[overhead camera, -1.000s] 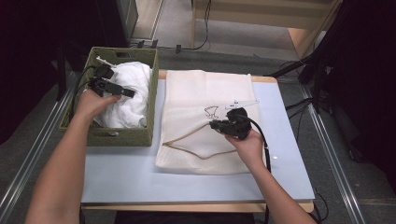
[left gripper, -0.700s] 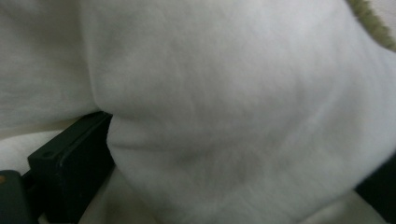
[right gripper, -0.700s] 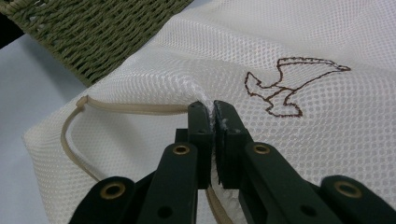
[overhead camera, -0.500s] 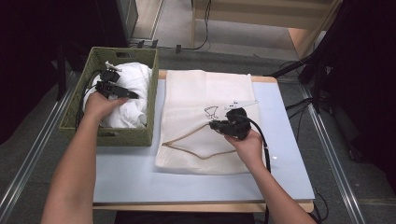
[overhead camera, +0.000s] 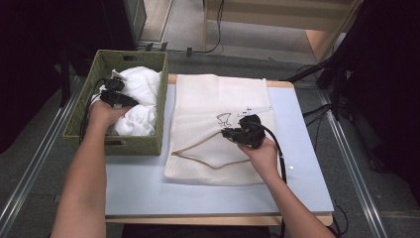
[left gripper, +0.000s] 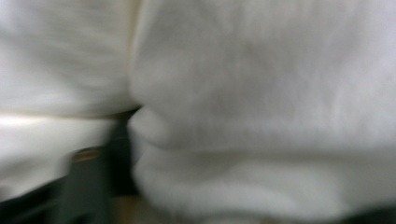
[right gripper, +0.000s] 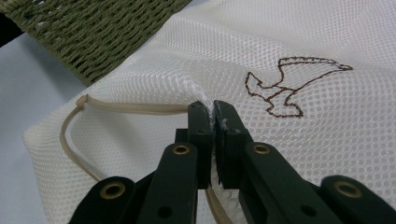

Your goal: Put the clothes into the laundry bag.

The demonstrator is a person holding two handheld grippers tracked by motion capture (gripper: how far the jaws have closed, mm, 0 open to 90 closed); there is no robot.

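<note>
Bare forearms; each black hand-held gripper (overhead camera: pixel 229 133) has brass-ringed rivets along its linkage and a black trailing cable (overhead camera: pixel 280 153).

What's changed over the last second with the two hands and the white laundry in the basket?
The left gripper has pushed forward and down into the white cloth in the green basket; whether its jaws have closed on the cloth cannot be told. The right gripper stayed put, jaws pinching the mesh bag on the table.

lab: aluminium rails (overhead camera: pixel 29 163), floor cables (overhead camera: pixel 317 111)
</note>
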